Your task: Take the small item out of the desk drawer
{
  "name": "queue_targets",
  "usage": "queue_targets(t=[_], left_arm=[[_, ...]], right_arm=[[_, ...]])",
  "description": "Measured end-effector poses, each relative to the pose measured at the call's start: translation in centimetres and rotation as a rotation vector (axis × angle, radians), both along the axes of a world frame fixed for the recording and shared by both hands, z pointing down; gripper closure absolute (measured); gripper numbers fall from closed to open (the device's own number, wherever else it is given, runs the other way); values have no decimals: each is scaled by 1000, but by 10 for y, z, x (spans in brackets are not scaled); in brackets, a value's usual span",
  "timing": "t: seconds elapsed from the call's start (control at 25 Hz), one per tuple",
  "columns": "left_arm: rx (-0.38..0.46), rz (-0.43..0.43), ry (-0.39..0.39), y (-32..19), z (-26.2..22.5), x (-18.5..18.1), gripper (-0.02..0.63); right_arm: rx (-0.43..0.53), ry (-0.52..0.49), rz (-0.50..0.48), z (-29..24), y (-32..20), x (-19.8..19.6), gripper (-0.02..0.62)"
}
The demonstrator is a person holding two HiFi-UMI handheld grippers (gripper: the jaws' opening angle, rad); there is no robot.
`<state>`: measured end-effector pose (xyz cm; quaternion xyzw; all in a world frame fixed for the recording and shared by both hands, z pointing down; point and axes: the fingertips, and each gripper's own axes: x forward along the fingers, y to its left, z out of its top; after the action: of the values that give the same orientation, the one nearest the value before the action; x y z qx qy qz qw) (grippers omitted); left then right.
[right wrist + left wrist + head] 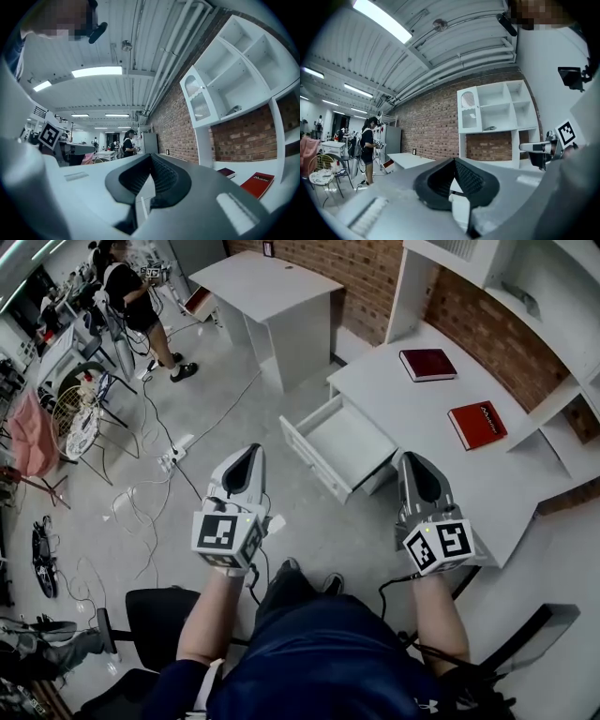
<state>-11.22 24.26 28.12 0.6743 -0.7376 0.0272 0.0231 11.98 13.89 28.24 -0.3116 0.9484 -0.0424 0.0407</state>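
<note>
The white desk (441, 409) stands at the right, its drawer (339, 448) pulled out toward the floor. What I see of the drawer's inside is bare white, with no small item in sight. My left gripper (251, 454) hovers over the floor to the left of the drawer, level, jaws together and nothing between them; in the left gripper view its pads (465, 180) meet at the tip. My right gripper (413, 463) hangs just right of the drawer, over the desk's front edge. Its pads (161, 177) also touch, holding nothing.
Two red books (428, 364) (478, 424) lie on the desk, below a white shelf unit (525, 296). A second white desk (272, 292) stands behind. Cables and a power strip (174, 458) run across the floor. A person (131, 296) stands far back left.
</note>
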Motion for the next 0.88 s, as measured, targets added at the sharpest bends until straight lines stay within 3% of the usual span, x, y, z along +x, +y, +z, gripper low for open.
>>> queue_targets(t=[0.32, 0.88], left_arm=[[-29, 2, 40, -30, 21, -26, 603], [-119, 71, 112, -129, 72, -127, 603]], right_arm=[[-76, 7, 24, 26, -32, -18, 592], [-169, 78, 103, 57, -111, -99, 592]])
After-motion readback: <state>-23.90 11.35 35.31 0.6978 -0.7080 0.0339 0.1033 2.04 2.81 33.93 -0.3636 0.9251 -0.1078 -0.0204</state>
